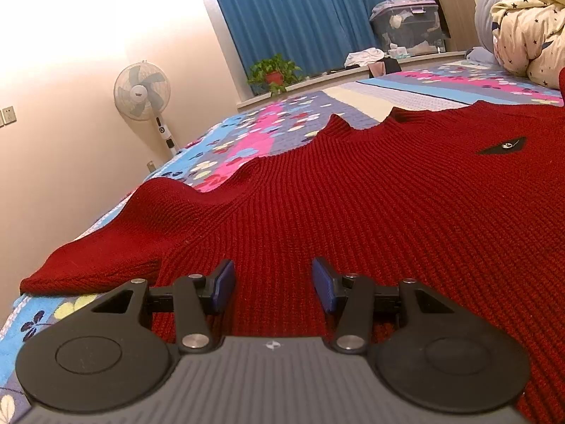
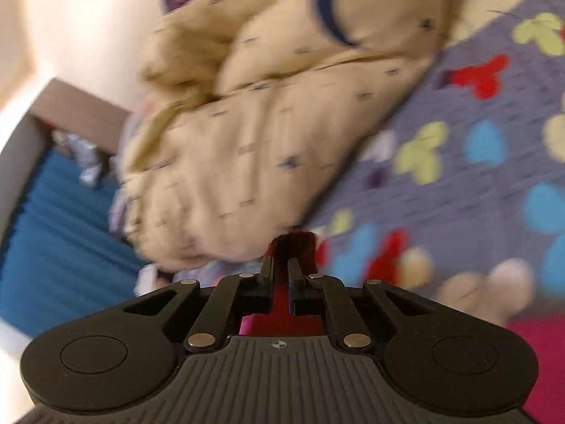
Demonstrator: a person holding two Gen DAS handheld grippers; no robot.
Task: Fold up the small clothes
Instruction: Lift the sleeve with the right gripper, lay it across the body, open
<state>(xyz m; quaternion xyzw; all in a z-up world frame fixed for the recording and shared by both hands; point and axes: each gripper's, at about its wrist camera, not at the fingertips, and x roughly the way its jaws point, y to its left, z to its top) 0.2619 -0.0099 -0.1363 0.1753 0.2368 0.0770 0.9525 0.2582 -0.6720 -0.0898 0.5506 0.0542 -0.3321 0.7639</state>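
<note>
A dark red ribbed sweater (image 1: 353, 194) lies flat on the floral bedspread (image 1: 247, 137), collar pointing away and a small black badge on its chest. One sleeve (image 1: 106, 261) stretches out to the left. My left gripper (image 1: 273, 275) hovers low over the sweater's body, open, its blue pads (image 1: 226, 282) wide apart with nothing between them. In the blurred, rolled right wrist view my right gripper (image 2: 282, 268) is shut on a fold of red fabric (image 2: 296, 243) that sticks out past the fingertips.
A bundled cream quilt with a star print (image 1: 526, 35) (image 2: 265, 123) lies on the bed at the far right. Beyond the bed stand a fan (image 1: 143, 92), a potted plant (image 1: 273, 70), storage boxes (image 1: 406, 24) and a blue curtain (image 1: 300, 10).
</note>
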